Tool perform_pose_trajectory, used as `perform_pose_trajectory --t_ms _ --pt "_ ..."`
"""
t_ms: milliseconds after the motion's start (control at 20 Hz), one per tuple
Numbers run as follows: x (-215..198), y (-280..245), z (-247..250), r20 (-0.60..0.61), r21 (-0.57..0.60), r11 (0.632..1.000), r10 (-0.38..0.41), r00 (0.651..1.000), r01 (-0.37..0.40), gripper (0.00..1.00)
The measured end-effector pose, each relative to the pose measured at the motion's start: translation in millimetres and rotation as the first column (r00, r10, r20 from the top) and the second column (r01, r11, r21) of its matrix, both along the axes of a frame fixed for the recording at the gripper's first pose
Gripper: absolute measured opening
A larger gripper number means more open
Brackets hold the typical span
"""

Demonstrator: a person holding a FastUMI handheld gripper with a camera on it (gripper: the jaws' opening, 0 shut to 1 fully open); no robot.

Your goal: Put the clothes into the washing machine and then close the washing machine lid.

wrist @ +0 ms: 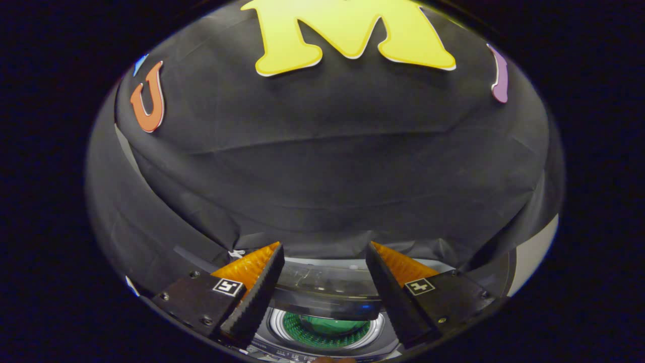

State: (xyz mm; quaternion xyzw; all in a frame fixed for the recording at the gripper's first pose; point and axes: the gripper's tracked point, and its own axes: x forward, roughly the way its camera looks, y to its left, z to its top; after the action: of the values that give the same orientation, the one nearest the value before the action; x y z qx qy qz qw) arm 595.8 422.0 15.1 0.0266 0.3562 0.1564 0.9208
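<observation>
Gripper (325,252): we see its fingers spread wide apart, holding nothing, poised above the washing machine.
Washing machine (322,297): below and between the fingers; we make out its round drum opening.
Clothes (327,325): something green lies inside the drum.
Lid: raised or lowered, we cannot tell.
Backdrop (322,166): black cloth wall behind the washing machine.

Washing machine (364,347) sits directly below my gripper (325,247), and only the near part of its top deck is in sight. A round opening with a bright ring (275,325) is set in the deck. Inside it is something green (327,328); I cannot tell whether that is cloth or drum wall. A clear lid (322,293) stands raised at the far side of the opening. My fingers are spread apart with nothing between them, above the opening.
</observation>
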Motion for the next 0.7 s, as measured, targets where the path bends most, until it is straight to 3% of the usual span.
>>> perform_pose_trajectory --t_ms 250,700 --pt "3.4 1.0 3.7 0.098 0.012 1.000 -0.005 0.995 0.004 1.00" --pt "6.3 5.8 -0.4 0.172 0.026 1.000 0.003 0.985 -0.008 1.00"
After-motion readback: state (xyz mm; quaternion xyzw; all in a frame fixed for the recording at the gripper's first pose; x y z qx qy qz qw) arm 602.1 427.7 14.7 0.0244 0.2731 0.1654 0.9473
